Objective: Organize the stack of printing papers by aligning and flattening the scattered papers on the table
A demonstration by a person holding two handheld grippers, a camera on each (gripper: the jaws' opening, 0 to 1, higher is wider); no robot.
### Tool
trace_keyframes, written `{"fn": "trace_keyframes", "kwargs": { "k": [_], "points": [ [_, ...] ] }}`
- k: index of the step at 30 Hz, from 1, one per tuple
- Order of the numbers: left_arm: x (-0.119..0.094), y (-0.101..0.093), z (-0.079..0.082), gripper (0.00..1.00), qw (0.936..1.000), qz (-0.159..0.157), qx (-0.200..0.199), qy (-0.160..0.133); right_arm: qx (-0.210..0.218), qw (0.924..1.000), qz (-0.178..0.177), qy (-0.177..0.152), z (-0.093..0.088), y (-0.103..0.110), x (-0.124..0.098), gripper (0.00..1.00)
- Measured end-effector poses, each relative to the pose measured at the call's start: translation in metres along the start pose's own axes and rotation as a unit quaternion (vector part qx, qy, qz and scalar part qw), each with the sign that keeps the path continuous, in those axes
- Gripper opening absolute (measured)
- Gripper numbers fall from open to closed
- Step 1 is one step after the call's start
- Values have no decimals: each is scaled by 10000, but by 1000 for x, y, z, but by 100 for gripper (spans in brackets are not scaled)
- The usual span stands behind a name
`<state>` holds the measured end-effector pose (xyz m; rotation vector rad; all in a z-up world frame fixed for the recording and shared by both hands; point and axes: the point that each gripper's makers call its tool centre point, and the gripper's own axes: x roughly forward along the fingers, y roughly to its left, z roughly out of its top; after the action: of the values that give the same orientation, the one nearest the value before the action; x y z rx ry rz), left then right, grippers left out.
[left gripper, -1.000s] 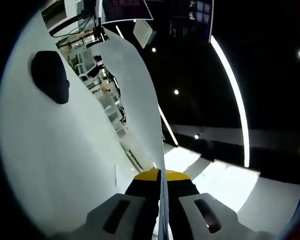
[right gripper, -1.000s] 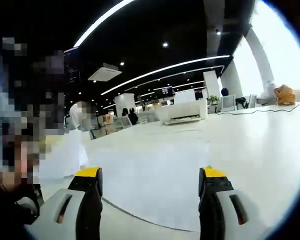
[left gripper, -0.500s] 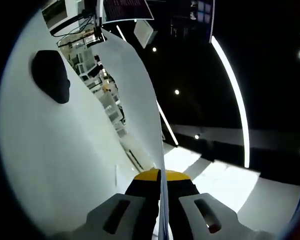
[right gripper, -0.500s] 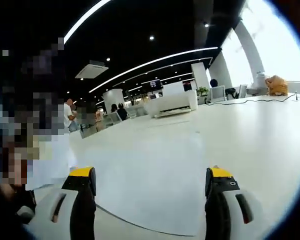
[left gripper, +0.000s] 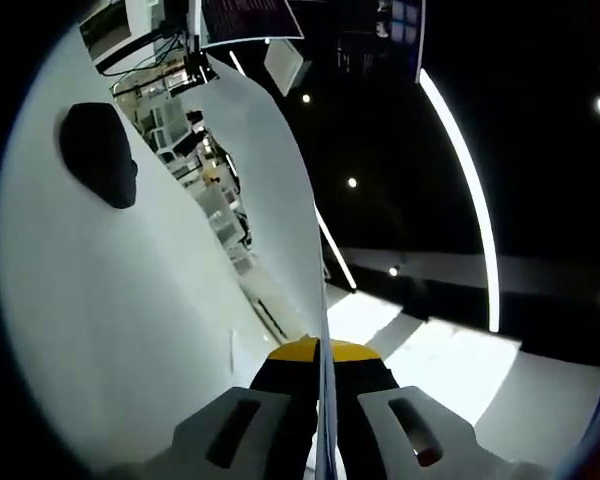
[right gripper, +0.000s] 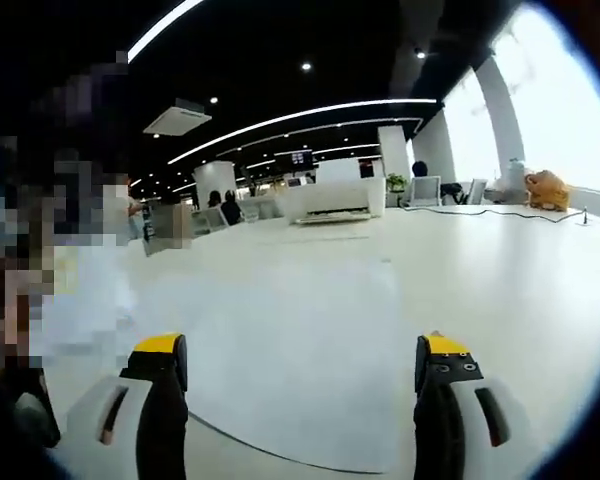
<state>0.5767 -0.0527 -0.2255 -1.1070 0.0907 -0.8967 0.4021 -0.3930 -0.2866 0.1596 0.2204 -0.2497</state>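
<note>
The left gripper (left gripper: 319, 372) is clamped on a paper sheet (left gripper: 265, 180); a dark mouse (left gripper: 98, 152) lies upper left. The right gripper (right gripper: 298, 372) gapes above papers (right gripper: 290, 350) on the table (right gripper: 520, 290).

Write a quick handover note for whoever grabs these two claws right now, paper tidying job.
Left claw: shut on a sheet of paper, held edge-on and lifted off the table.
Right claw: open, holding nothing, low over a sheet lying flat on the table.
Done: one sheet picked up.
Left: bring the held sheet onto the flat one, square the edges, press flat. No finished stack is visible from here.
</note>
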Motion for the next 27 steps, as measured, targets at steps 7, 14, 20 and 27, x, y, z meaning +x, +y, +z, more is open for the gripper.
{"fn": "trace_keyframes", "kwargs": {
  "k": [7, 14, 20, 27],
  "points": [
    [0, 0, 0, 6, 10000, -1, -4, -2, -59, 9993, -371, 89, -2, -15, 3, 90],
    [1, 0, 0, 6, 10000, -9, -2, 18, -106, 9991, -406, 96, -2, -19, 4, 90],
    [1, 0, 0, 6, 10000, -6, 10, 26, -111, 9985, -499, 174, -4, -26, 8, 90],
    [2, 0, -1, 6, 10000, 1, 22, 42, -282, 9971, -603, 360, -10, -32, 12, 90]
  ]
}}
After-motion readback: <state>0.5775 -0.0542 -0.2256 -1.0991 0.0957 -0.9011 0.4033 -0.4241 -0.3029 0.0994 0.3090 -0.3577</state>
